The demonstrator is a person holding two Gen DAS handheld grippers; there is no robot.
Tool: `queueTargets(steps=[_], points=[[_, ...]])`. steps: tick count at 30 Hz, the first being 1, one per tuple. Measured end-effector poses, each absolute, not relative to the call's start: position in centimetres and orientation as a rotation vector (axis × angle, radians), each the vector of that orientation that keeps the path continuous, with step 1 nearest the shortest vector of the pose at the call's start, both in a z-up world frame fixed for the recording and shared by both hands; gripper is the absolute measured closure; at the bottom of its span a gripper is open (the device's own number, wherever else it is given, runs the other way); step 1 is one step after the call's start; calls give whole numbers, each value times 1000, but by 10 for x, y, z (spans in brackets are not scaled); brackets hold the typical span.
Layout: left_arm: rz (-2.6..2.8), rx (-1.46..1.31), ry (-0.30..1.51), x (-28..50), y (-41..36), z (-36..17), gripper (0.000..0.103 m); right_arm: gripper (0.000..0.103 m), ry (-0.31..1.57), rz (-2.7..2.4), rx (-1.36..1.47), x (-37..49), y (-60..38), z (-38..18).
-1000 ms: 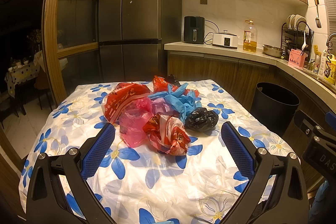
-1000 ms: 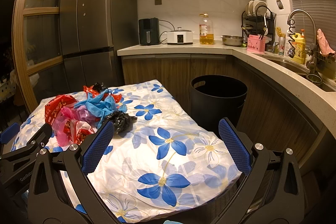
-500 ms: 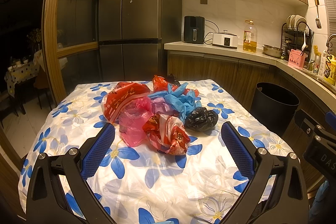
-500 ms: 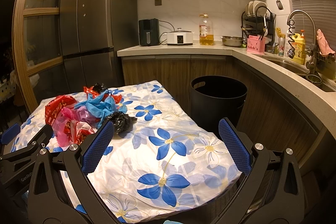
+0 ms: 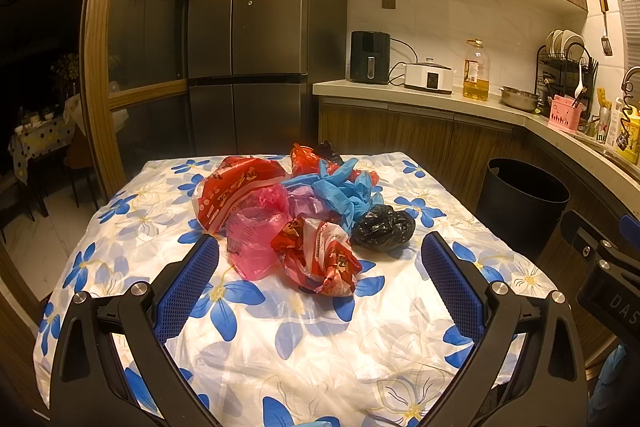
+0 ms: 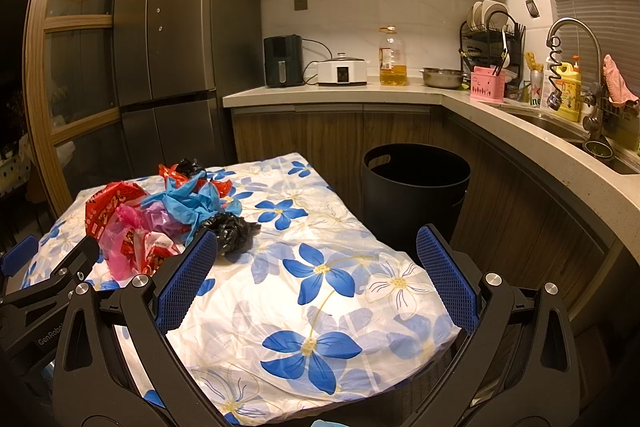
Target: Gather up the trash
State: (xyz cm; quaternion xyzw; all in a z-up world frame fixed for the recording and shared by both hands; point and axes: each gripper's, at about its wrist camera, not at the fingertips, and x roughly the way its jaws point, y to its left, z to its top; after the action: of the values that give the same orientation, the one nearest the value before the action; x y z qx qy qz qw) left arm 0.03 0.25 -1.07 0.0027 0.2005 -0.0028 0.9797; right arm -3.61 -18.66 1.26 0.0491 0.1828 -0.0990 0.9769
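The left hand-held gripper (image 5: pixel 319 277) hangs above the near part of the worktop (image 5: pixel 304 343), and its two blue fingers (image 5: pixel 188 283) stand wide apart with nothing between them. The right hand-held gripper (image 6: pixel 316 279) is also spread wide and holds nothing; it is over the right near corner of the same worktop, which carries a white cloth with blue flowers (image 6: pixel 320 275). The trash lies in one heap in the middle of the worktop, toward the far side. In the heap there is a big red bag with print (image 5: pixel 234 189) at the left, a pink transparent bag (image 5: pixel 256 237) in front of it, and a crumpled red and white wrapper (image 5: pixel 320 257) nearest to the left gripper. Behind these are a pale purple bag (image 5: pixel 302 205) and a bunch of light blue plastic (image 5: pixel 344 189), and a crumpled black bag (image 5: pixel 382 227) lies at the right edge of the heap, touching the blue plastic. One more red piece (image 5: pixel 302 157) and a small dark piece are at the far end; what the dark one is I cannot tell. Neither gripper touches the heap. A black round bin (image 6: pixel 416 187) stands on the floor just beside the right side of the worktop, open at the top; its inside is too dark to see. Behind are a dark refrigerator (image 5: pixel 260 39) and a kitchen counter (image 6: pixel 340 93) with appliances and a bottle of oil (image 6: pixel 393 57).
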Motion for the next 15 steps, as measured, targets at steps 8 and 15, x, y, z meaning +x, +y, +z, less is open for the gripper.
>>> queueTargets(steps=[8,15], points=[[-5,5,404,-1,1,-12,5,5,369,-199,99,-35,-187,13],[-2,7,407,-2,-4,-17,5,5,373,-193,94,-33,-188,10]])
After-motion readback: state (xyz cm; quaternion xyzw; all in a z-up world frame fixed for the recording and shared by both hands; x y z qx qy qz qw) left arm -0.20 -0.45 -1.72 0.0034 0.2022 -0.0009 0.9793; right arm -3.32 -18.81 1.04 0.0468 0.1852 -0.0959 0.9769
